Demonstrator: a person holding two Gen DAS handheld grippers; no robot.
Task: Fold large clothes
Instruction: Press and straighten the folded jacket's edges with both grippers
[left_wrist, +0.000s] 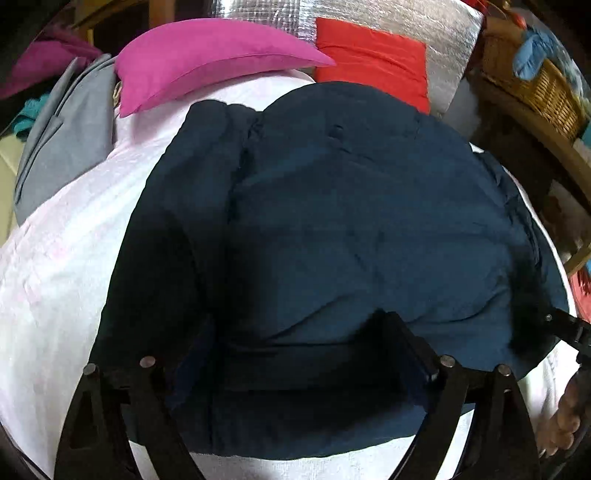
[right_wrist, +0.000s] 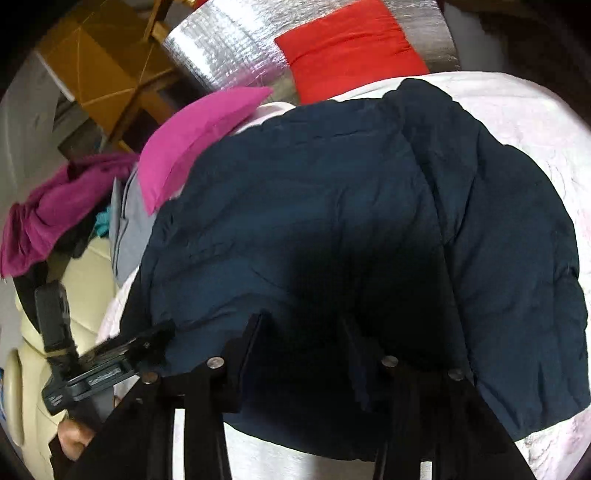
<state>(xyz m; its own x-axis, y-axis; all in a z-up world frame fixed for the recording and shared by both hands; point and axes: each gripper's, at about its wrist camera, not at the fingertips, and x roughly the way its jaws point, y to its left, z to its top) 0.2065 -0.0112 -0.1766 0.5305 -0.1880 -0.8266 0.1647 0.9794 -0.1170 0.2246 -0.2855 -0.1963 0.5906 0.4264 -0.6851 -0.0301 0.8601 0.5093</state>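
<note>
A large dark navy padded garment (left_wrist: 332, 221) lies spread on a white bed sheet (left_wrist: 55, 266), with one side folded in along a lengthwise crease. It fills the right wrist view too (right_wrist: 332, 229). My left gripper (left_wrist: 295, 339) is open, its jaws wide apart over the garment's near edge, holding nothing. My right gripper (right_wrist: 303, 332) is open as well, jaws apart just above the garment's near edge. The right gripper shows at the right edge of the left wrist view (left_wrist: 569, 328); the left gripper shows at the lower left of the right wrist view (right_wrist: 110, 362).
A pink pillow (left_wrist: 207, 62) and a red pillow (left_wrist: 373, 62) lie at the bed's far end against silver foil padding (left_wrist: 443, 40). A grey garment (left_wrist: 70, 140) lies at the left. A wicker basket (left_wrist: 535, 85) stands at the right. Magenta clothes (right_wrist: 55, 214) pile beside the bed.
</note>
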